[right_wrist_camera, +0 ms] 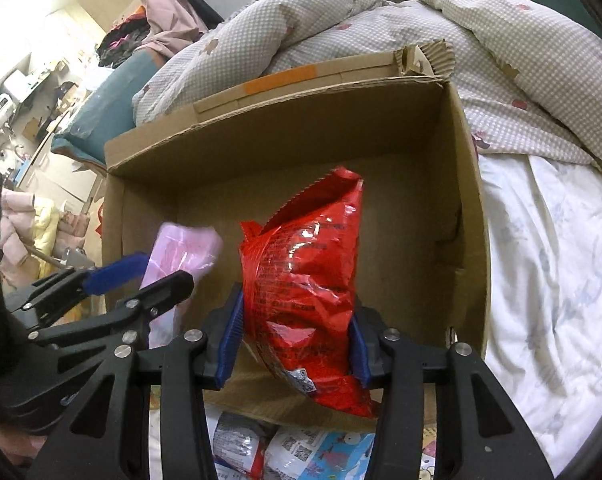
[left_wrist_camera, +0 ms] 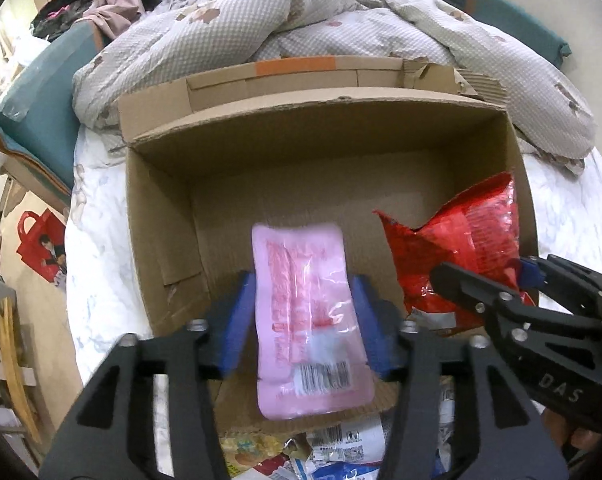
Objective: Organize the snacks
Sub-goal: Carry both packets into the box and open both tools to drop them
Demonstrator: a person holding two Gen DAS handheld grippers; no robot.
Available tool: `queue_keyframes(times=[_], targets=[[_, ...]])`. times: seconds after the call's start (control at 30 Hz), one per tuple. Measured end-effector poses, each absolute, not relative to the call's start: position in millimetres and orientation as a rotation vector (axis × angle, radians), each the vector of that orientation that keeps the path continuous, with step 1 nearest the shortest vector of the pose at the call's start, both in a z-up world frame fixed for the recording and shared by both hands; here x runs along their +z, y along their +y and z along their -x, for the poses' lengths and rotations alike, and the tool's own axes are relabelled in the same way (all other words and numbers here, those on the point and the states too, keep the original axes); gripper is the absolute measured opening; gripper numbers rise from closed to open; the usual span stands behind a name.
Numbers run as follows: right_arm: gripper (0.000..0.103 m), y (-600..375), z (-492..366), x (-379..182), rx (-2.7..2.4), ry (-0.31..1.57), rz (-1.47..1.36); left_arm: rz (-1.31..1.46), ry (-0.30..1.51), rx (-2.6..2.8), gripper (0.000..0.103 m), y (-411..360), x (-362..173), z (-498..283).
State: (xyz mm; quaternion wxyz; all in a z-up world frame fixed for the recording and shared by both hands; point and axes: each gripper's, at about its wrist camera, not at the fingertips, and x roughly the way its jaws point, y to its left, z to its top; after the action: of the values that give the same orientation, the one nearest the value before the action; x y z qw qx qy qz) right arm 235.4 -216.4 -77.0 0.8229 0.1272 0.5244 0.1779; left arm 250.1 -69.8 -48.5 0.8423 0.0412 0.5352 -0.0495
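My left gripper [left_wrist_camera: 303,304] is shut on a pink snack packet [left_wrist_camera: 307,312] and holds it over the near edge of an open cardboard box [left_wrist_camera: 161,216]. My right gripper [right_wrist_camera: 297,324] is shut on a red snack bag [right_wrist_camera: 305,280] and holds it upright over the same box [right_wrist_camera: 461,208]. In the left wrist view the red bag [left_wrist_camera: 461,248] and right gripper [left_wrist_camera: 497,280] sit to the right. In the right wrist view the pink packet [right_wrist_camera: 181,256] and left gripper [right_wrist_camera: 141,276] sit to the left. The box floor looks bare.
The box stands on a bed with a white sheet [right_wrist_camera: 549,280]. A rumpled checked duvet [left_wrist_camera: 301,12] lies behind it. Several loose snack packets [left_wrist_camera: 333,452] lie in front of the box, also in the right wrist view [right_wrist_camera: 301,452]. A teal cushion [left_wrist_camera: 41,112] is at the left.
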Motion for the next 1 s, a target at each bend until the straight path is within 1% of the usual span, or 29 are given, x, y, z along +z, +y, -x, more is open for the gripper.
queue_keyframes(times=[0.07,0.1,0.13,0.17,0.2,0.23,0.47,0.67,0.7,0.73,0.77,0.87,0.93,1.0], targets=[[0.053,-218.5,-235.5,-74.7,0.371,1.104,-0.276,-0.081,1.119,-0.078,0.064,-66.3,-45.8,-249.1],[0.06,-219.7,-235.5,-73.6,0.364,1.099,-0.277,-0.076,1.119,-0.071,0.066,-64.8,-45.2,-249.4],[0.071,-221.9,-235.5,-72.2,0.352,1.093,-0.278,-0.065,1.121,-0.063,0.068,-62.2,-44.8,-249.8],[0.077,-224.2,-235.4,-70.8,0.337,1.086,-0.279,-0.052,1.124,-0.054,0.071,-58.7,-44.6,-250.1],[0.086,-225.7,-235.0,-69.7,0.333,1.077,-0.284,-0.043,1.126,-0.053,0.072,-56.6,-44.6,-249.9],[0.089,-227.5,-234.5,-67.9,0.334,1.065,-0.293,-0.034,1.126,-0.052,0.073,-54.8,-44.6,-249.3],[0.089,-231.6,-230.9,-61.2,0.325,1.048,-0.279,-0.031,1.08,-0.043,0.073,-49.9,-36.4,-240.8],[0.089,-237.1,-224.8,-52.1,0.316,1.037,-0.288,0.006,1.077,-0.059,0.073,-43.3,-32.4,-232.9],[0.089,-239.1,-223.1,-50.8,0.313,1.037,-0.296,0.006,1.074,-0.059,0.075,-42.8,-31.4,-231.6],[0.089,-241.3,-221.1,-49.5,0.31,1.039,-0.303,0.015,1.072,-0.062,0.084,-41.2,-30.0,-229.5],[0.089,-243.4,-218.9,-48.2,0.308,1.042,-0.31,0.029,1.074,-0.068,0.09,-39.4,-29.1,-227.4],[0.089,-247.3,-212.8,-44.8,0.305,1.048,-0.322,0.068,1.106,-0.091,0.091,-35.7,-28.7,-223.6],[0.092,-248.9,-208.0,-42.9,0.302,1.05,-0.323,0.084,1.125,-0.101,0.091,-33.7,-28.3,-219.7],[0.093,-250.1,-201.8,-42.3,0.297,1.05,-0.322,0.083,1.127,-0.102,0.091,-33.1,-27.1,-215.1]])
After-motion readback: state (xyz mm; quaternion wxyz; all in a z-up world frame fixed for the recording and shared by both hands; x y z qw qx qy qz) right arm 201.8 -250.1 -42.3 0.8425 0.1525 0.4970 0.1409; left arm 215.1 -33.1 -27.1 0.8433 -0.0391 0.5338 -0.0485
